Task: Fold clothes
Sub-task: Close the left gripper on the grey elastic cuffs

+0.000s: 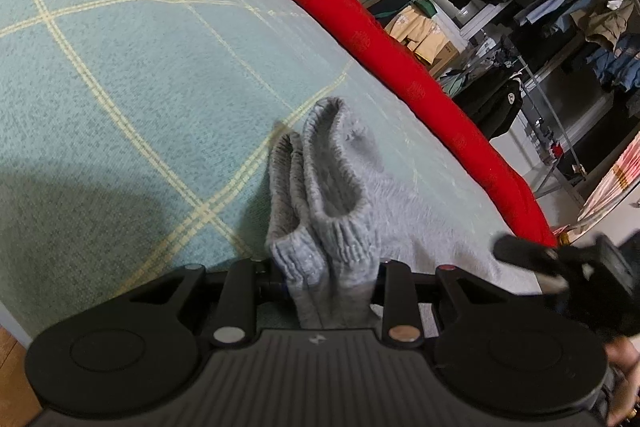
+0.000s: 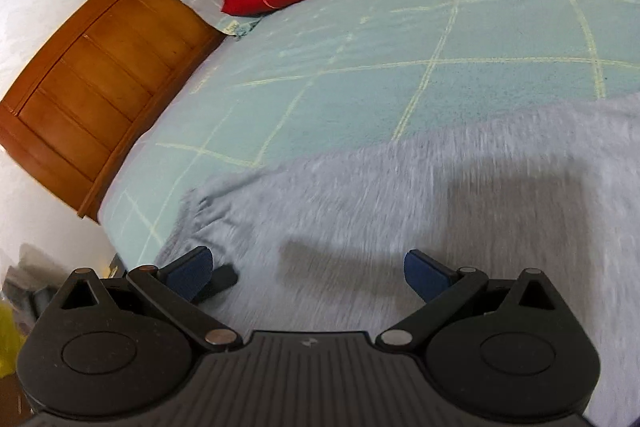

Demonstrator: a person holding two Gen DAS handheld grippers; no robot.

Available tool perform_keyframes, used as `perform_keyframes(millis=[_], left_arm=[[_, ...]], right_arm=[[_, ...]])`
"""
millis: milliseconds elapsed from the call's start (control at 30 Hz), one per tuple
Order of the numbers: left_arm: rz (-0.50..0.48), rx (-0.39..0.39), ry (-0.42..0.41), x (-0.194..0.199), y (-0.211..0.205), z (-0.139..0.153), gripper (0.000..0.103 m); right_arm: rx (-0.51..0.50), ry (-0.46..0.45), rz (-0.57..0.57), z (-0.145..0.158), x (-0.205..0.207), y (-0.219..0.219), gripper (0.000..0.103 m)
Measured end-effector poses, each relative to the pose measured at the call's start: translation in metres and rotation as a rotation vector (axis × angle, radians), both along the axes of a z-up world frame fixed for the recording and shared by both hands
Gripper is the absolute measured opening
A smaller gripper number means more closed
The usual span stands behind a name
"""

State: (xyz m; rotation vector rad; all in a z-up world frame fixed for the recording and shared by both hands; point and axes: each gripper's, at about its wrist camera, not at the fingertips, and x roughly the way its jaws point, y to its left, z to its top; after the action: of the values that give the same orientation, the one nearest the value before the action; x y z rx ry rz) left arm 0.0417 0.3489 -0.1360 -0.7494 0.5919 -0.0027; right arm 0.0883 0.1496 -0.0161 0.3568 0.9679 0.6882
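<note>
Bed [image 2: 360, 75] – one grey garment [image 2: 400, 195], apparently a sweater; left gripper [image 1: 328, 279] pinching its cuff, right gripper [image 2: 308, 271] spread.

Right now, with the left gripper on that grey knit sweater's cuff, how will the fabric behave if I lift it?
Probably floppy: the grey sweater bunches and folds where the left gripper pinches its ribbed cuff. Likely light for its bulk, being a fuzzy knit. It may drag rather than slide on the textured bedspread.
</note>
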Motion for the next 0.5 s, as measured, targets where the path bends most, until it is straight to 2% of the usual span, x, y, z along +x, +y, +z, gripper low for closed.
perform_keyframes(millis=[167,300,433,500], left_arm=[[-0.005,0.000,-0.006,-0.002,0.000,-0.001,0.029],[-0.010,0.005,-0.005,-0.001,0.001,-0.001,0.029],[-0.013,0.000,-0.014,-0.003,0.001,-0.002,0.029],[-0.015,-0.004,-0.019,-0.004,0.001,-0.003,0.029]], right_arm=[[-0.008,0.015,-0.025,0.000,0.018,0.011,0.103],[0.006,0.045,0.022,0.005,0.002,0.014,0.103],[-0.053,0.026,0.016,-0.008,0.012,0.024,0.103],[-0.046,0.016,-0.010,-0.010,0.022,0.025,0.103]])
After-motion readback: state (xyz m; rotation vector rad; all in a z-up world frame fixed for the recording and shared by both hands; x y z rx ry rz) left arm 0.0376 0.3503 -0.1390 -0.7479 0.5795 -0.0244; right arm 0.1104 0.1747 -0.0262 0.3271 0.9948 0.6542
